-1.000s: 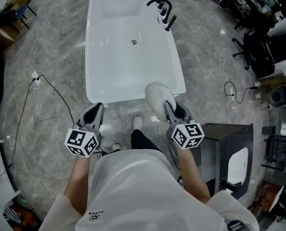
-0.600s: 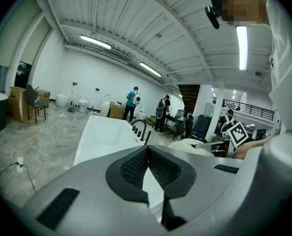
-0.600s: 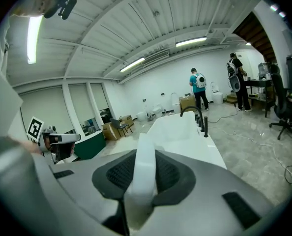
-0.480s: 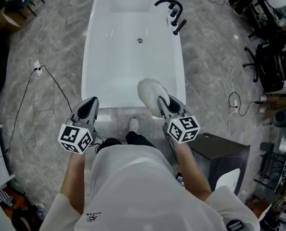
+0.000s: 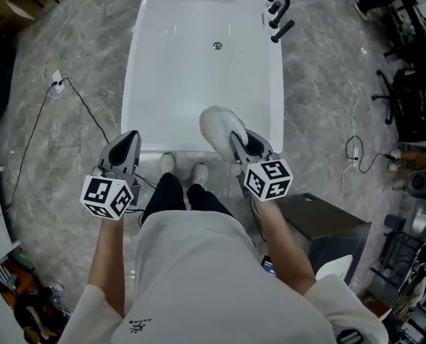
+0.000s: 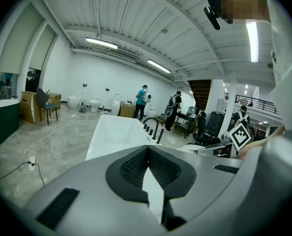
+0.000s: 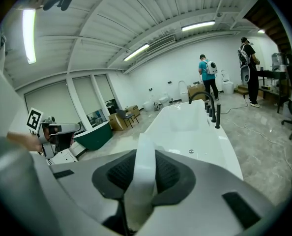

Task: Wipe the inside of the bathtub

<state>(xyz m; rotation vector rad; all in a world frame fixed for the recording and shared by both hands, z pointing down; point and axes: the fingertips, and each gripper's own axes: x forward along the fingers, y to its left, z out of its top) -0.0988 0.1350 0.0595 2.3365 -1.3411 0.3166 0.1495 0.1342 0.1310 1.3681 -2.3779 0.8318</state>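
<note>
One cloth (image 5: 219,126) in right hand-held gripper (image 5: 236,139), bathtub (image 5: 191,92) edge

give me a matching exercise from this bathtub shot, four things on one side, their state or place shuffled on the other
Column A
1. left gripper
2. right gripper
3. tap set
4. drain

Column B
a. black, on the bathtub rim
b. shut on the white cloth
c. in the bathtub floor
d. shut, holding nothing

Pairs: 1-d, 2-b, 3-a, 4-c
</note>
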